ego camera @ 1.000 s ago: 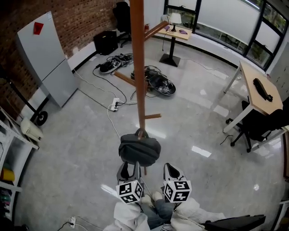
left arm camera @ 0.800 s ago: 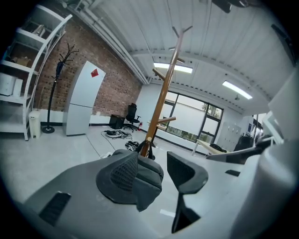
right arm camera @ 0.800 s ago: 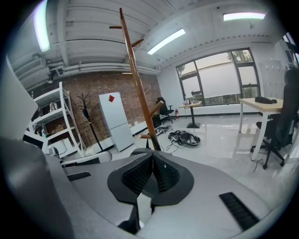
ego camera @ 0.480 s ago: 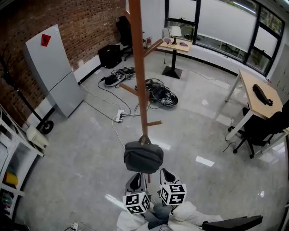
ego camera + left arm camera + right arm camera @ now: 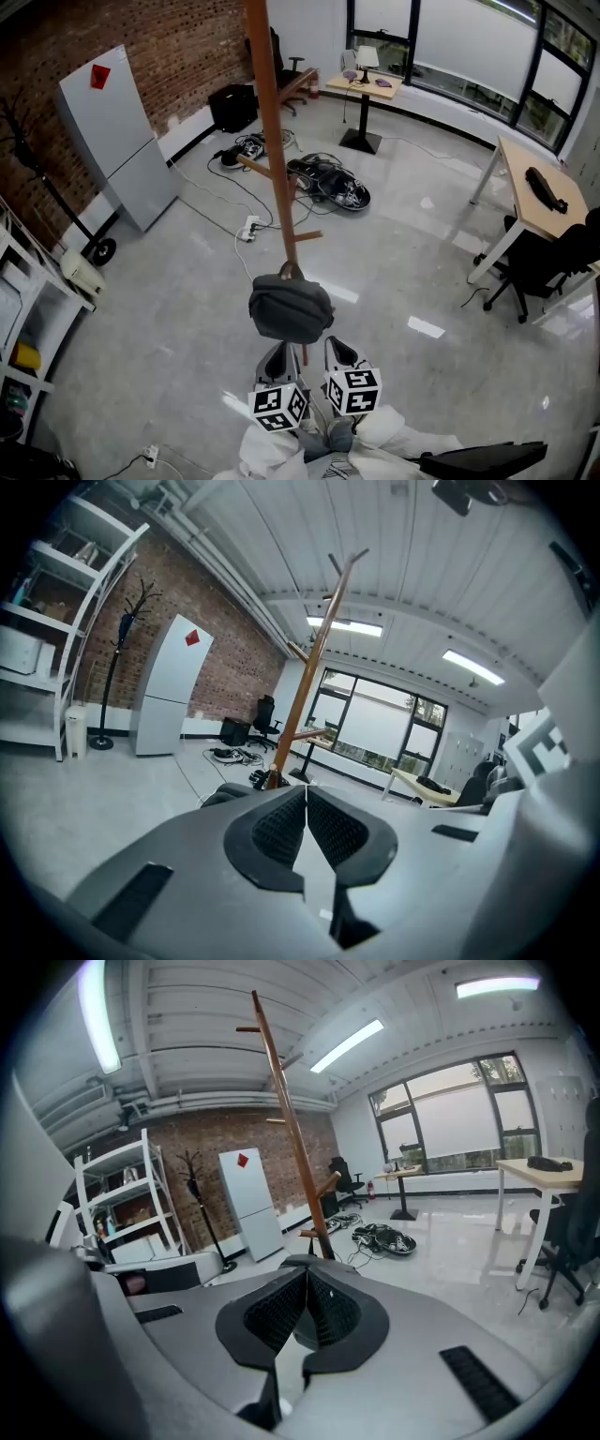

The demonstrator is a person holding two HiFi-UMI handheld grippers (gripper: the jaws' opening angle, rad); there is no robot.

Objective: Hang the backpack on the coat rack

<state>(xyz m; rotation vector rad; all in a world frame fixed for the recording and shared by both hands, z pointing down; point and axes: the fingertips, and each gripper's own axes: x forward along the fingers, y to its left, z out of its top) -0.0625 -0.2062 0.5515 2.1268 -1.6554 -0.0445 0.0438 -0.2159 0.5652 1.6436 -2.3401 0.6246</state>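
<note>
The backpack [image 5: 291, 307] hangs by its top loop from the coat rack [image 5: 272, 141], apparently bearing its own weight, so your left hand-held gripper [image 5: 283, 351], jaws just closed on nothing, and right hand-held gripper [image 5: 335, 347], pressed together empty, sit just near of it.

The backpack [image 5: 291, 309] is dark grey. The coat rack [image 5: 272, 141] is brown wood. Left of the coat rack, the wall [image 5: 178, 37] is red-brown brick and the tall cabinet [image 5: 122, 141] is light grey with a red mark. The floor [image 5: 169, 309] is pale, shiny grey. The left hand-held gripper [image 5: 278, 356] and right hand-held gripper [image 5: 336, 352] carry white cubes with black squares.
</note>
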